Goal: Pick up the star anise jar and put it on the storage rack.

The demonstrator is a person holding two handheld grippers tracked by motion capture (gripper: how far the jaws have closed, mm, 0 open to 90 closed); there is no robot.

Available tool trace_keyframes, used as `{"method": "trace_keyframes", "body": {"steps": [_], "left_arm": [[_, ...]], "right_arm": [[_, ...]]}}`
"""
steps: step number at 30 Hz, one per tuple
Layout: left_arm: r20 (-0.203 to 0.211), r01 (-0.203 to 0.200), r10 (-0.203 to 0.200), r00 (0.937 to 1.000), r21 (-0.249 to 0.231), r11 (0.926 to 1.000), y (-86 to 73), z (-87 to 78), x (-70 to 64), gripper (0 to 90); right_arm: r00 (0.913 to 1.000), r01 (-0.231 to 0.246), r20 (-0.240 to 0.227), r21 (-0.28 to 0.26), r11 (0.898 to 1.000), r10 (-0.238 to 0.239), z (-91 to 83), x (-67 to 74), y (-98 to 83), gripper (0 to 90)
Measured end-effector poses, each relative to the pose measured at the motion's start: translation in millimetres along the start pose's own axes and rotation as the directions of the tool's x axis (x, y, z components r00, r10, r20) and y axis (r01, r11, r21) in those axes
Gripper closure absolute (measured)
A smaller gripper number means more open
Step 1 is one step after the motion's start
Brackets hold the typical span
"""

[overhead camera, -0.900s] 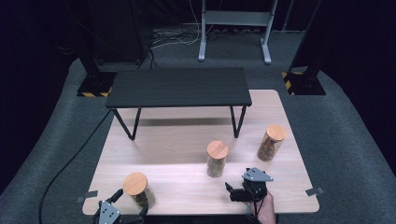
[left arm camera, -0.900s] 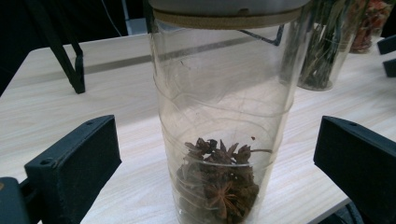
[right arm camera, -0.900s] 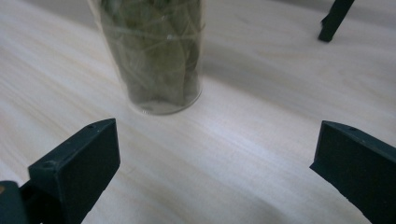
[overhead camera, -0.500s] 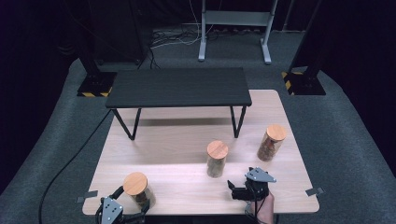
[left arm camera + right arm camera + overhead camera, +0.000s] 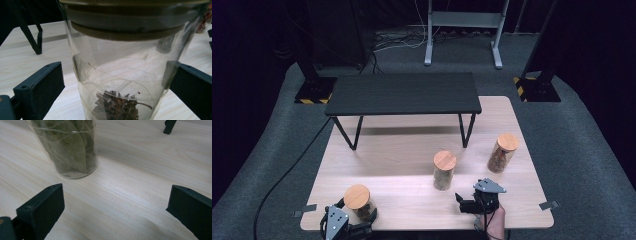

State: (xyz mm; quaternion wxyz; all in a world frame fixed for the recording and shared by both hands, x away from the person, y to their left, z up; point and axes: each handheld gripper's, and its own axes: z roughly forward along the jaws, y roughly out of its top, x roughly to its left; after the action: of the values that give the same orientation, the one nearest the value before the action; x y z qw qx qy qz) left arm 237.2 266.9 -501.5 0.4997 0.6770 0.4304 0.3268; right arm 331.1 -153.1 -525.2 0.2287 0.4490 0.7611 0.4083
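Note:
Three clear jars with round wooden lids stand on the light wooden table [image 5: 412, 150]. The near-left jar [image 5: 357, 200] holds a little dried matter and sits between the open jaws of my left gripper [image 5: 358, 211]. In the left gripper view this jar [image 5: 120, 75] fills the space between the jaws of the left gripper [image 5: 113, 67], with a gap at the left jaw. My right gripper [image 5: 469, 200] stands open over bare wood, just in front of the middle jar [image 5: 444, 170]. In the right gripper view the jaws of the right gripper [image 5: 116, 187] are wide apart, and the leaf-filled middle jar [image 5: 70, 147] stands ahead to the left.
A low black bench [image 5: 402, 93] on thin legs spans the far half of the table. The third jar [image 5: 502, 152], with reddish-brown contents, stands at the right. Grey carpet surrounds the table, and a black cable [image 5: 287, 170] runs along the left.
My left gripper has edged slightly forward around the near-left jar. The right gripper has drifted a little to the right. The jars have not moved.

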Motion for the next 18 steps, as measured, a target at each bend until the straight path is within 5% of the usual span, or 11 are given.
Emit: {"method": "trace_keyframes", "body": {"steps": [5,11,18], "left_arm": [[0.014,-0.005,0.005,0.9999,-0.004,1.0,-1.4,2.1,-1.0,1.0],[0.008,0.0,0.0,1.0,0.0,1.0,-5.1,3.4,-0.3,19.0],[0.014,0.011,-0.011,0.9998,-0.004,0.9999,-7.3,4.8,-0.1,24.4]], "right_arm": [[1.0,-0.003,-0.001,-0.004,1.0,0.003,-0.3,-0.6,-0.2,0.0],[1.0,0.0,-0.004,-0.006,1.0,0.0,-0.6,-0.3,-0.3,0.3],[0.9999,-0.005,-0.01,-0.014,1.0,0.005,-1.2,-1.0,-0.6,0.8]]}}
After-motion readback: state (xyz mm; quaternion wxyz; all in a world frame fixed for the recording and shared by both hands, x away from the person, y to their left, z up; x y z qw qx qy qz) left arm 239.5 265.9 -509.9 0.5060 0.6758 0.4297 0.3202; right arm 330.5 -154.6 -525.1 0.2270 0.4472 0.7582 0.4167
